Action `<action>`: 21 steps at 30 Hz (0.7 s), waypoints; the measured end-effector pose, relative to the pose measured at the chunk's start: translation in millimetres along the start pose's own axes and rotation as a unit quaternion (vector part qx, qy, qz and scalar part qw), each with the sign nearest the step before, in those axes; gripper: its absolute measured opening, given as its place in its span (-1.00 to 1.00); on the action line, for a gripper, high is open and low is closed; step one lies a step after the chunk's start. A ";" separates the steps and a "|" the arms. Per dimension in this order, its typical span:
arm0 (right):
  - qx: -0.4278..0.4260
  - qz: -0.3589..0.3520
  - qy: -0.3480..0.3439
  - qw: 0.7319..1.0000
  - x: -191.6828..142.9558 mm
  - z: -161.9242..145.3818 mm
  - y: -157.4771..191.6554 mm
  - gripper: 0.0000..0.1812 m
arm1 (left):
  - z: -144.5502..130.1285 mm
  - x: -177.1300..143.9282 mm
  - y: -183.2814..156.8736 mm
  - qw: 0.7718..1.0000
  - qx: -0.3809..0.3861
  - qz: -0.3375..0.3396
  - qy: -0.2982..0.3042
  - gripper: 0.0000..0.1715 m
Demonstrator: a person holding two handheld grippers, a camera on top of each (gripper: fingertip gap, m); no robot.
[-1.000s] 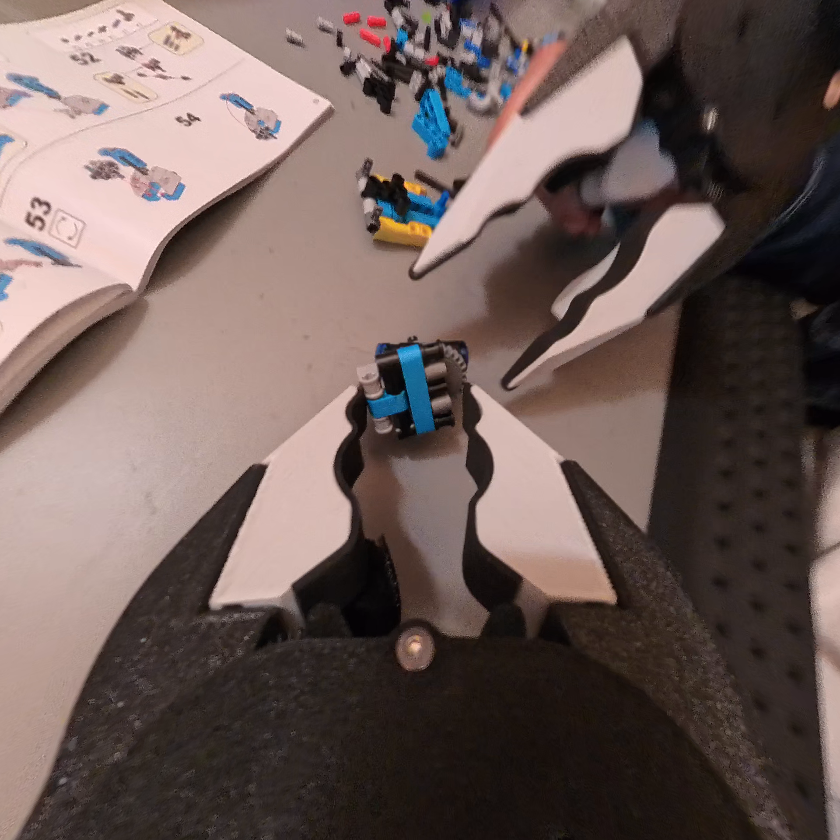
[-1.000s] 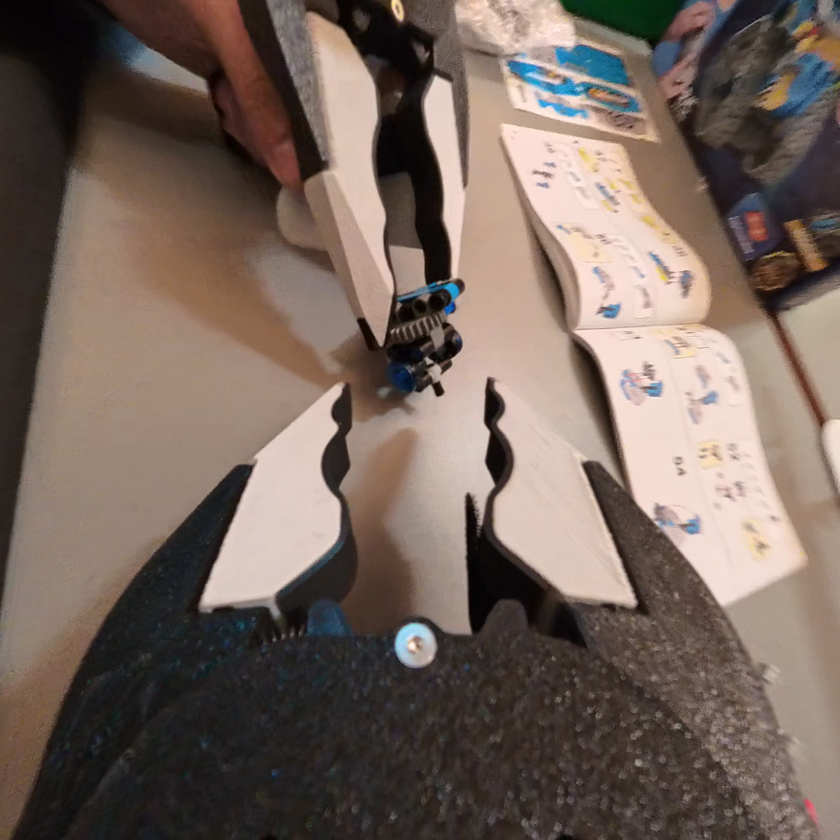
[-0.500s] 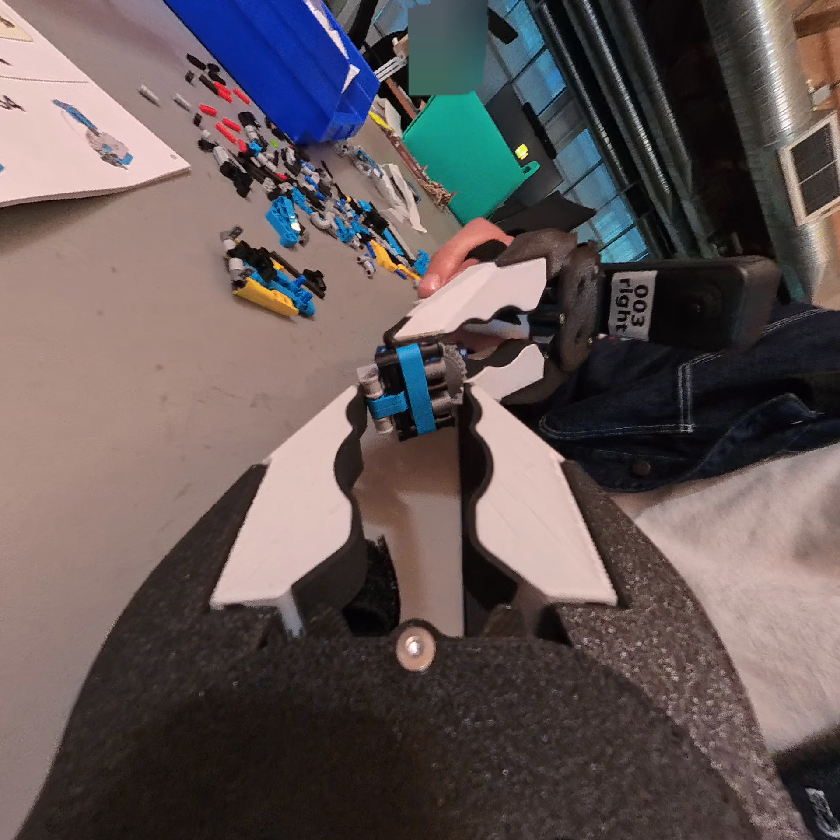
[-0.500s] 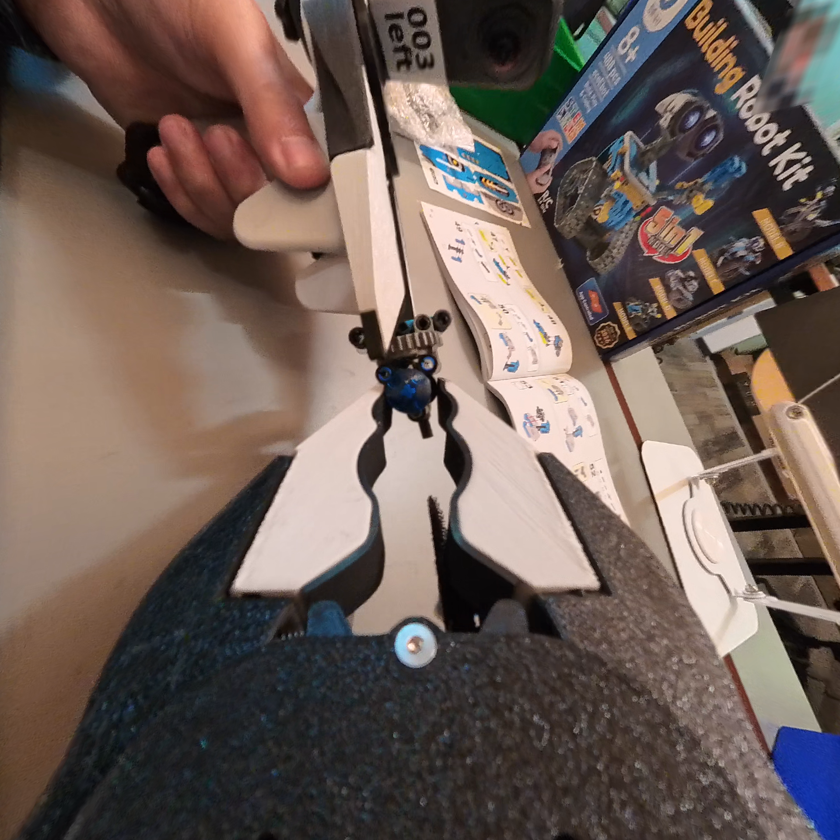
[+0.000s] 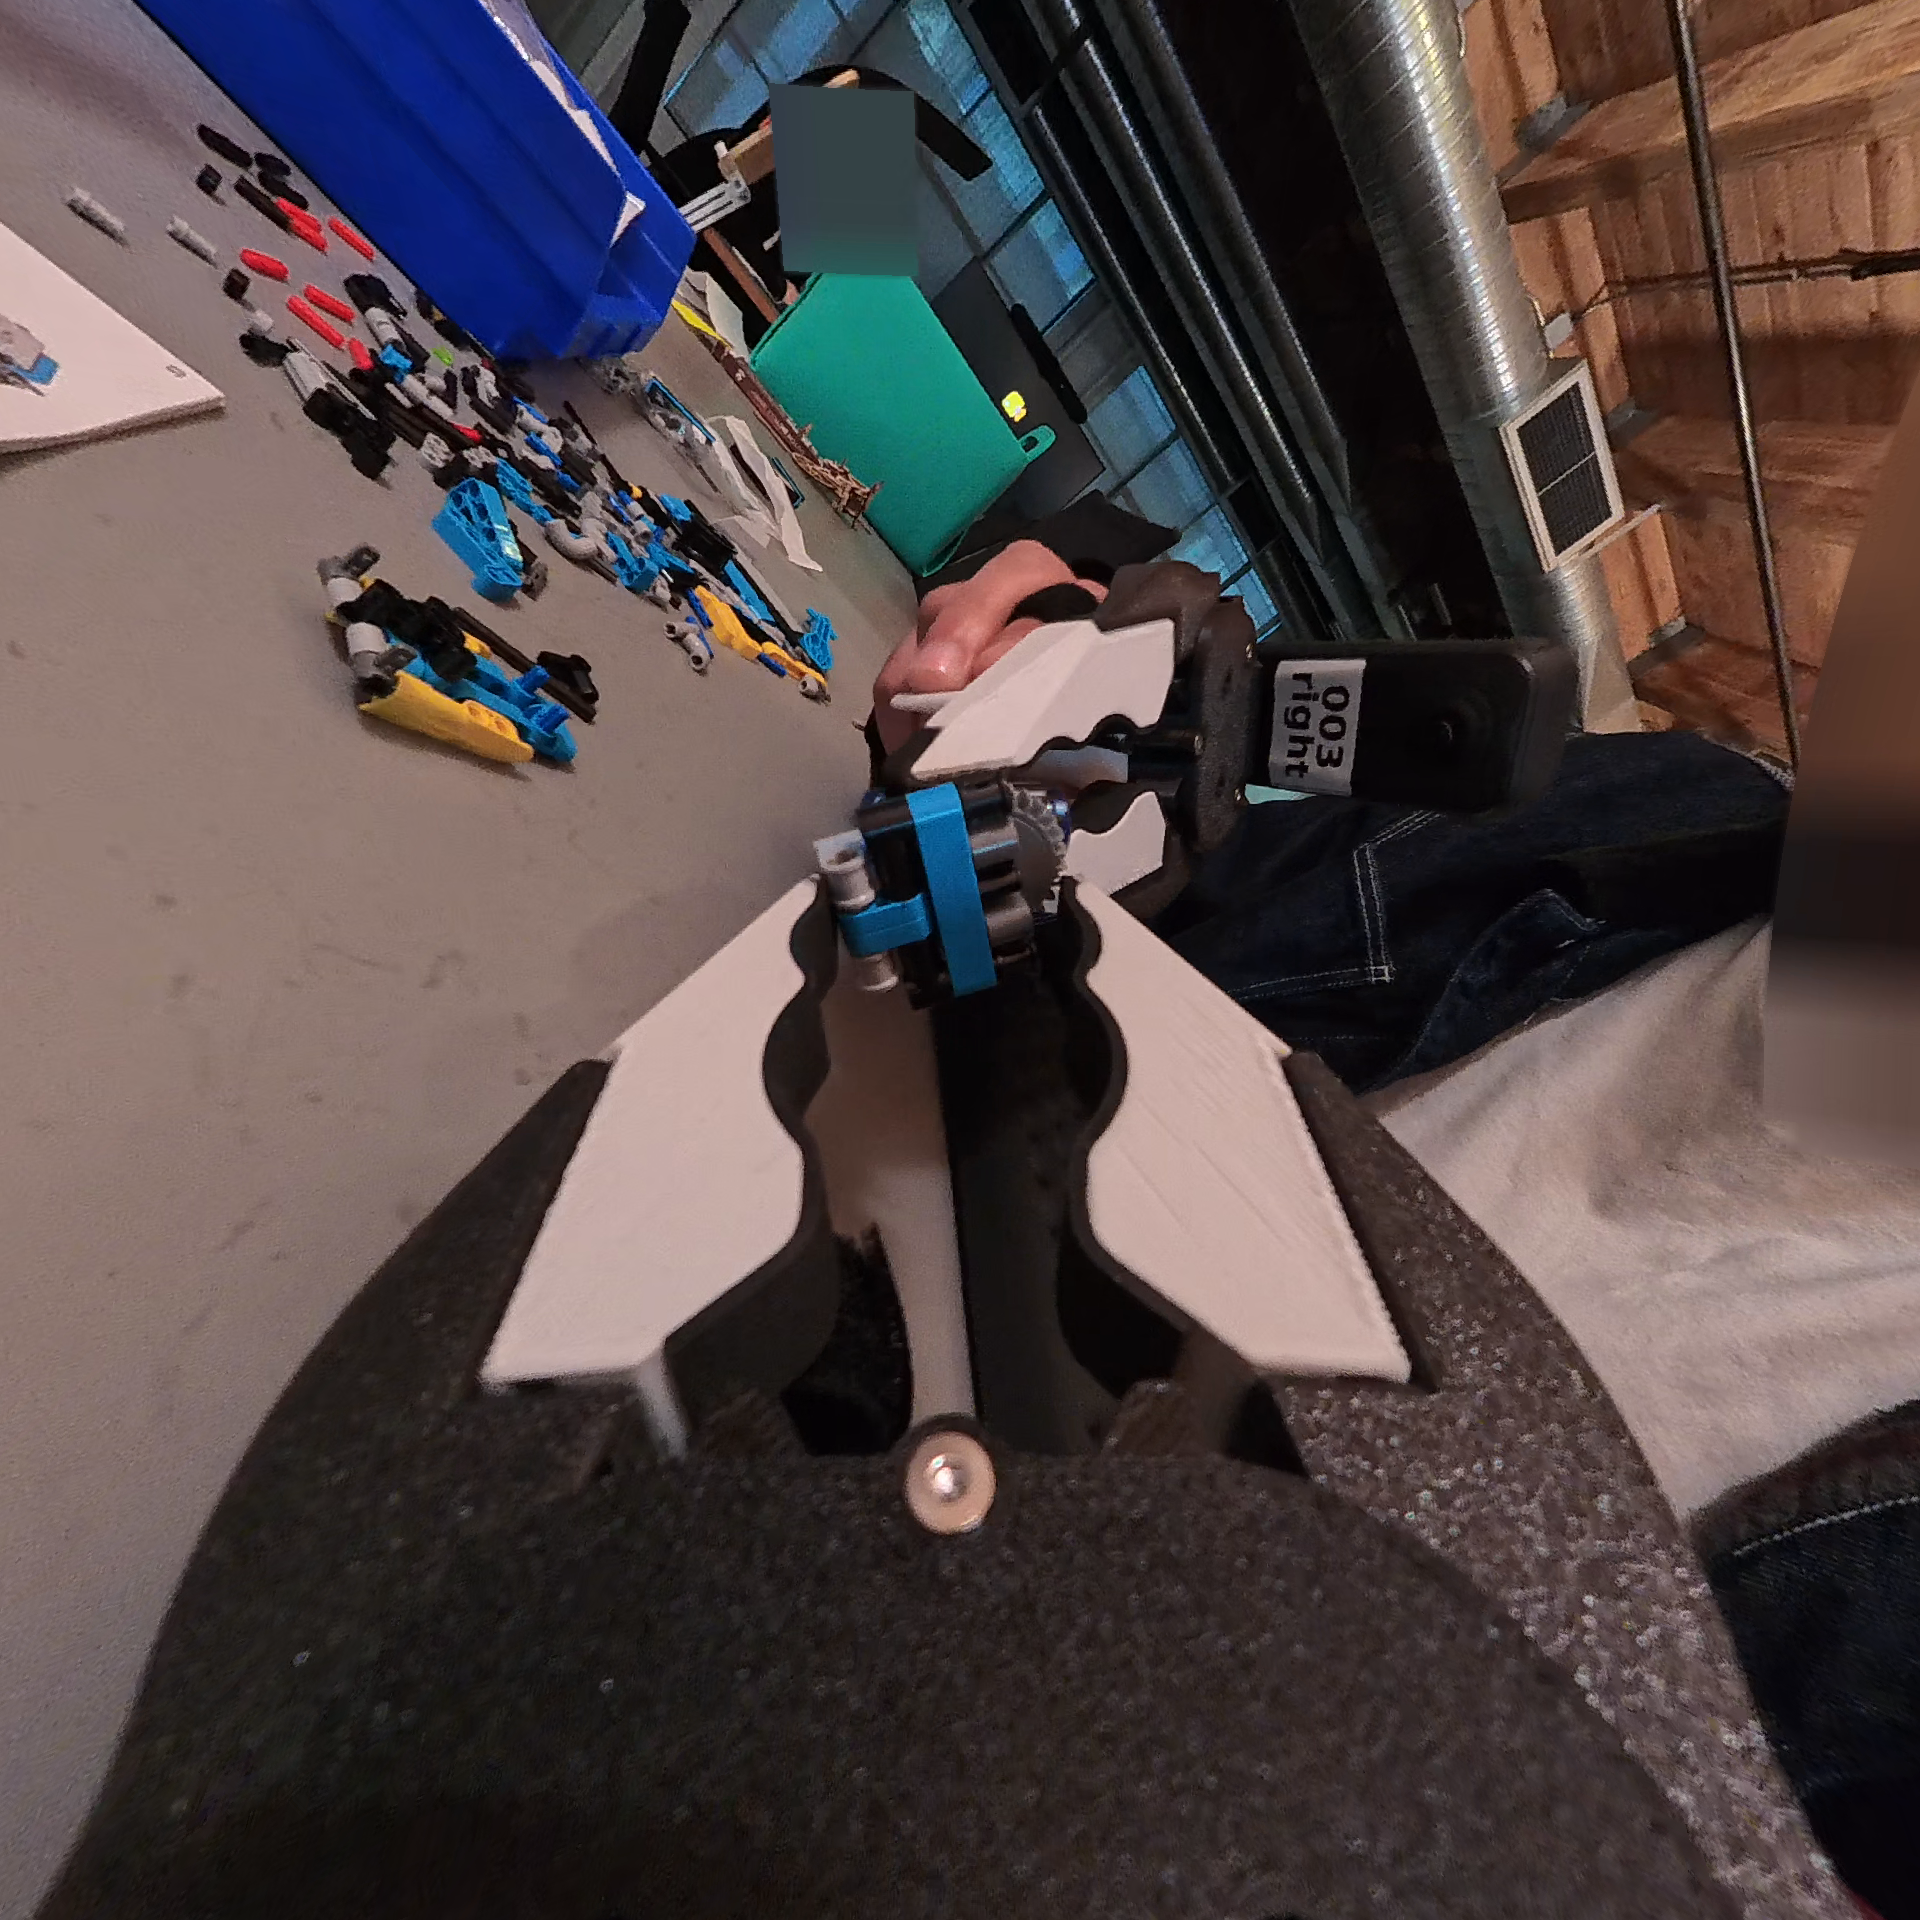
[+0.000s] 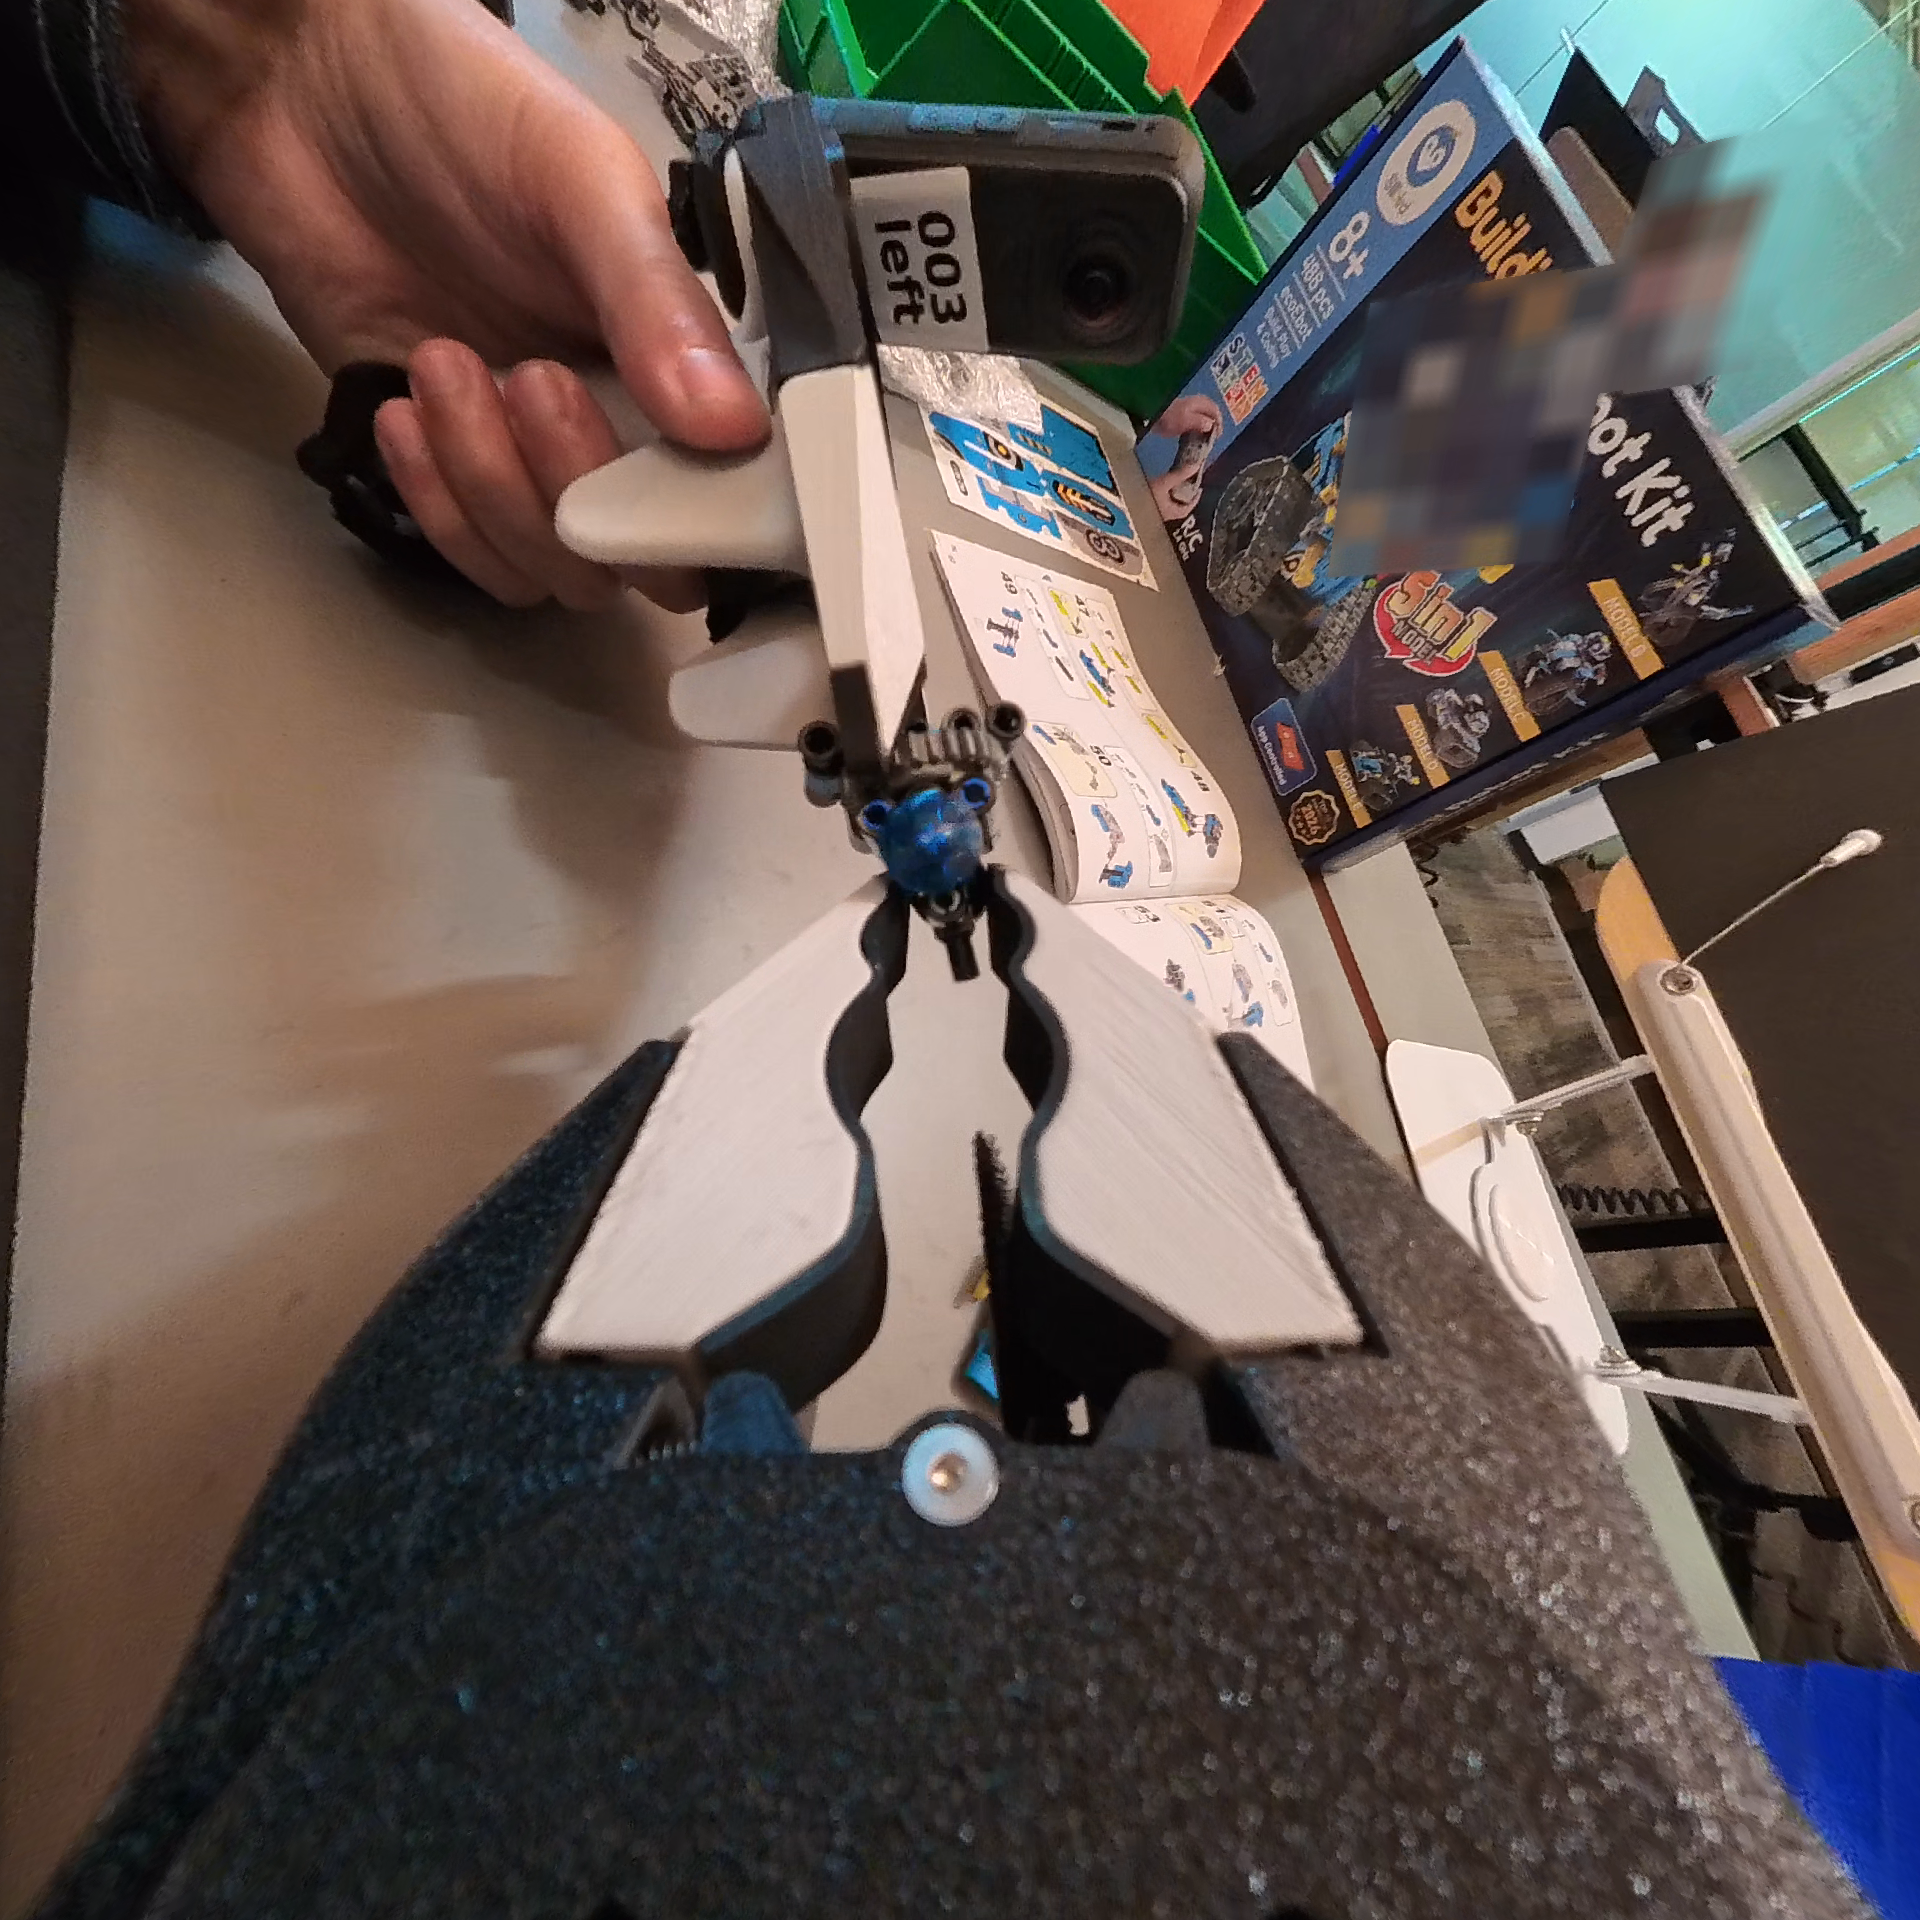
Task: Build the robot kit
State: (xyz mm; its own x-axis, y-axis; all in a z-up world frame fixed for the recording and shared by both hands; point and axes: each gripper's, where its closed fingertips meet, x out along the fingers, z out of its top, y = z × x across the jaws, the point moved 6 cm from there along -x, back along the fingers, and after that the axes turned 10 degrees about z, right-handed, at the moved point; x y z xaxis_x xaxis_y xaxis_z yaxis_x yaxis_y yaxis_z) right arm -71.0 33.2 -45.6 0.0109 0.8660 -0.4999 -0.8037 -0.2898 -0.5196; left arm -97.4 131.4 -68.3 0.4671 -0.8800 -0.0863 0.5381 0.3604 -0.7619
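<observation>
Above the grey table (image 5: 260,1018), close in, the left gripper (image 5: 940,920) is clamped on a small block assembly (image 5: 940,894) of black, blue and grey pieces with a grey gear on its far side, held clear of the tabletop between the two white fingertips. The right gripper (image 6: 940,899) meets it from the opposite side, its fingers drawn narrow and closed on the dark blue knob (image 6: 928,840) and black pin at the end of that same assembly, so both grippers grip the one piece between them. A person's hand (image 6: 488,312) wraps the handle of the left gripper, and another hand (image 5: 961,634) sits behind the right one. Just beyond, on the table, lies a half-built piece in yellow, blue and black (image 5: 457,675), and past it a scatter of loose parts (image 5: 488,436) in black, red, blue and grey. An open instruction booklet (image 6: 1127,769) lies beside the grippers, with a sticker sheet (image 6: 1039,494) beyond it and a printed kit box (image 6: 1507,582) standing at the table's edge. Farthest off sits a blue bin (image 5: 416,156), and a green bin (image 5: 894,416) behind it.
</observation>
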 end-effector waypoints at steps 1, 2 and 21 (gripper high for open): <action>-0.002 -0.001 0.000 1.000 -0.6 0.2 0.1 -0.84 | 0.0 0.1 -0.5 1.000 0.001 -0.001 0.000 -0.51; -0.006 -0.002 0.000 1.000 -1.1 0.6 0.2 -0.84 | -0.2 0.4 -0.9 1.000 0.001 -0.003 0.000 -0.51; -0.008 -0.004 -0.016 1.000 -6.1 2.9 -0.3 -0.85 | 0.7 0.9 -4.9 1.000 0.002 -0.015 -0.002 -0.51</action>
State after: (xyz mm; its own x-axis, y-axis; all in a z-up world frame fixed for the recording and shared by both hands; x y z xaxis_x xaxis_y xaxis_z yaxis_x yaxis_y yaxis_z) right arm -72.6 29.2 -40.4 -0.0027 0.8809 -0.4734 -0.7946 -0.2893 -0.5338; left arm -99.1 129.1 -64.2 0.4541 -0.8889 -0.0608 0.5547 0.3355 -0.7614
